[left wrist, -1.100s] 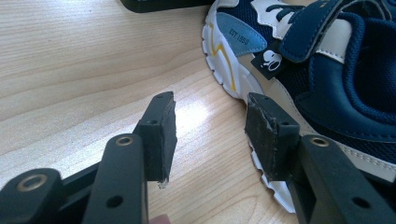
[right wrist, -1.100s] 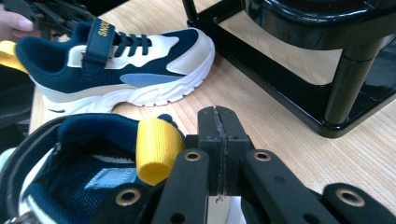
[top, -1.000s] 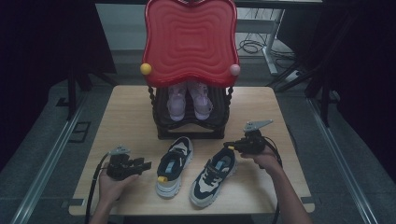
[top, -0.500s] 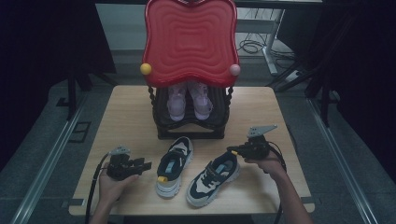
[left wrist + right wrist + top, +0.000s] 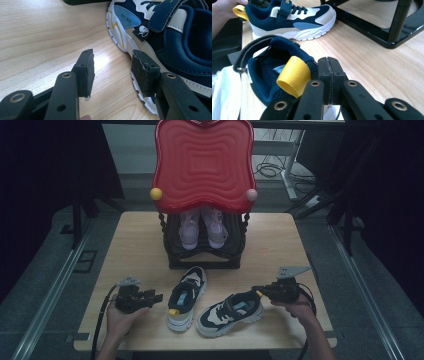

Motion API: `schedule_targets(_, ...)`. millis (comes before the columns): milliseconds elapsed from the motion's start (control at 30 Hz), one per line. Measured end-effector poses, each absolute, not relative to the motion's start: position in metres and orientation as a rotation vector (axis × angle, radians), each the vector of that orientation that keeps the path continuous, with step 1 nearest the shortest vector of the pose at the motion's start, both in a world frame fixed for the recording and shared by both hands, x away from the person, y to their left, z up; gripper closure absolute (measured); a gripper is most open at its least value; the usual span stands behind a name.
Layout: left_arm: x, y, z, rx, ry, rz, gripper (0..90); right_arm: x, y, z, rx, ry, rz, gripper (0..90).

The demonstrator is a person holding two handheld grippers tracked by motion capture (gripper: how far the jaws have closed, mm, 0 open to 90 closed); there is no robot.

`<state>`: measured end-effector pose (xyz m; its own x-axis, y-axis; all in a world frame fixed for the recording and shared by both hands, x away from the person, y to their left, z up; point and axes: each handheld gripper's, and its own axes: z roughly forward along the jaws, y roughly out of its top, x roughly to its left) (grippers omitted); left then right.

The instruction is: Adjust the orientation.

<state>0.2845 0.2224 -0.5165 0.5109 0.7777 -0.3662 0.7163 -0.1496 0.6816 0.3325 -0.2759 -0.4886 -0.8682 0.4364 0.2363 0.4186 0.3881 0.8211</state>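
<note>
Your shut right tongs [image 5: 261, 291] pinch nothing at the right shoe's [image 5: 230, 312] heel; its toe points to 8 o'clock. Your left tongs [image 5: 155, 296] gape empty.

Red tray [image 5: 203, 165], pink shoes [image 5: 202, 226], black rack [image 5: 204, 255]

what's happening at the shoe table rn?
A person works two navy-and-white sneakers in front of a black shoe rack that holds a pink pair. The right gripper is shut at the heel of the right sneaker, which lies angled across the table. The left gripper is open beside the left sneaker, not touching it.
</note>
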Motion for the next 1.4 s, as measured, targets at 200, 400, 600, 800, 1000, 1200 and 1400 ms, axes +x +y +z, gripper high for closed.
schedule_targets(200, 0.284, 0.222, -0.517, 1.892, 1.233, 0.091, 53.4, 0.316, -0.288, -0.491, 0.813, 2.569, 1.549, 90.0)
schedule_targets(400, 0.285, 0.221, -0.517, 1.894, 1.234, 0.088, 53.4, 0.298, -0.298, -0.492, 0.821, 2.544, 1.571, 90.0)
schedule_targets(600, 0.284, 0.221, -0.517, 1.892, 1.234, 0.089, 53.3, 0.285, -0.304, -0.493, 0.838, 2.518, 1.572, 90.0)
schedule_targets(800, 0.284, 0.221, -0.517, 1.891, 1.233, 0.091, 53.3, 0.270, -0.303, -0.490, 0.860, 2.484, 1.524, 90.0)
schedule_targets(1000, 0.284, 0.221, -0.516, 1.890, 1.233, 0.089, 53.2, 0.258, -0.303, -0.491, 0.895, 2.439, 1.502, 90.0)
schedule_targets(1200, 0.284, 0.222, -0.516, 1.885, 1.233, 0.088, 53.2, 0.248, -0.303, -0.491, 0.926, 2.401, 1.494, 90.0)
schedule_targets(1400, 0.286, 0.224, -0.515, 1.871, 1.226, 0.085, 53.4, 0.237, -0.301, -0.492, 0.969, 2.361, 1.479, 90.0)
